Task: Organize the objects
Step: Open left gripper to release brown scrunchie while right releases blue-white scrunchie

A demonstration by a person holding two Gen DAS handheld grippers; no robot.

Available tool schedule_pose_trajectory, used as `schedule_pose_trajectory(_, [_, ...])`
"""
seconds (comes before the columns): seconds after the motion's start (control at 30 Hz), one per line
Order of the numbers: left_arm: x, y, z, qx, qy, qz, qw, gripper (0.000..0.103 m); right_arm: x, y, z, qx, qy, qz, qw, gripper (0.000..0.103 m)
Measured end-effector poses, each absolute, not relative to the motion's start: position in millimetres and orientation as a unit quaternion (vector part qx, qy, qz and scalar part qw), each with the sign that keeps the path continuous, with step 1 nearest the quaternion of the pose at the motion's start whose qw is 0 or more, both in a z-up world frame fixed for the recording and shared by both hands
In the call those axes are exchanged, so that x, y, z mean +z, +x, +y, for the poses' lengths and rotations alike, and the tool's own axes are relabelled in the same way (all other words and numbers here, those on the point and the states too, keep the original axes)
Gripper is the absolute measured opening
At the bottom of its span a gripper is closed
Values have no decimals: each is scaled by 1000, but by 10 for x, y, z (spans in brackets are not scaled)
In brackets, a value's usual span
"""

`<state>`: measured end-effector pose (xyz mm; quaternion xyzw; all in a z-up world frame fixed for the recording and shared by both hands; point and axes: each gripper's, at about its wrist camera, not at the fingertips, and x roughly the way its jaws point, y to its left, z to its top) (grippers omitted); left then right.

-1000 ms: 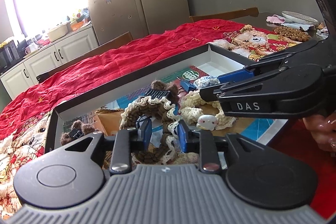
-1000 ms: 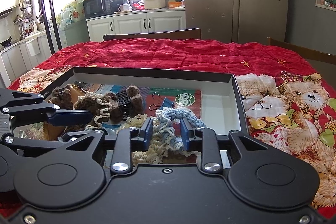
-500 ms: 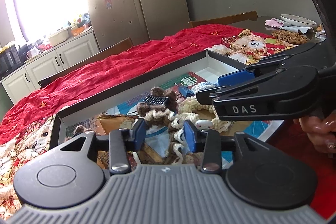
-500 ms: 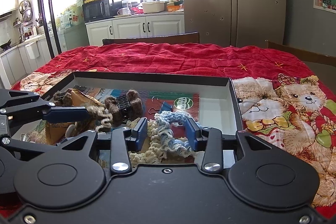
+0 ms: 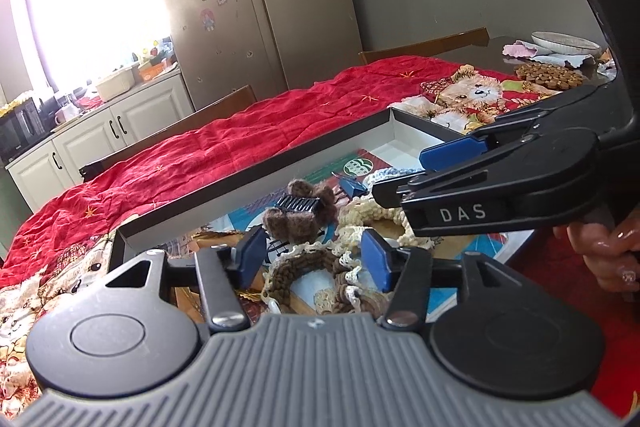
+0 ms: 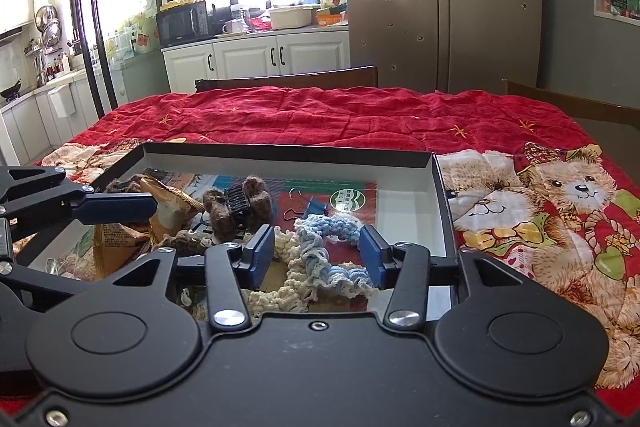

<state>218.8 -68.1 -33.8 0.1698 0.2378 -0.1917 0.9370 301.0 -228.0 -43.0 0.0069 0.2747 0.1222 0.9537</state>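
Left gripper (image 5: 312,259): jaws spread wide, nothing pinched. It hangs over the near left part of the tray (image 5: 248,187), with the brown crocheted scrunchie (image 5: 308,275) lying loose between and below its blue pads.

Right gripper (image 6: 316,255): jaws also spread, nothing pinched. The blue crocheted scrunchie (image 6: 328,247) lies between its pads on top of a cream crocheted scrunchie (image 6: 280,291); contact with the pads cannot be told.

The tray is a shallow black box with white inner walls, sitting on a red bear-print quilt (image 6: 328,115) that covers the counter. Also inside it: a brown fuzzy hair claw with black teeth (image 6: 238,207), a blue binder clip (image 6: 316,207), and a crumpled tan packet (image 6: 120,231) at the left end. In the left view the right gripper crosses from the right, above the cream scrunchie.
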Motion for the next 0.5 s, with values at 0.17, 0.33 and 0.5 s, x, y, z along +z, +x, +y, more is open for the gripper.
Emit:
schedule_pose_trajectory(0.17, [-302,2159,-681,-190,172,233,938,70,-391,2985,-2288,122,8,273,954,47])
schedule_pose_trajectory(0.33, [-249,2138,-673,-185,169,229,941,73,-328,2950,-2298,121,9,268,956,47])
schedule_pose_trajectory(0.5, [-180,2076,-668,-182,168,219,944,75,-249,2897,-2317,123,12,263,957,47])
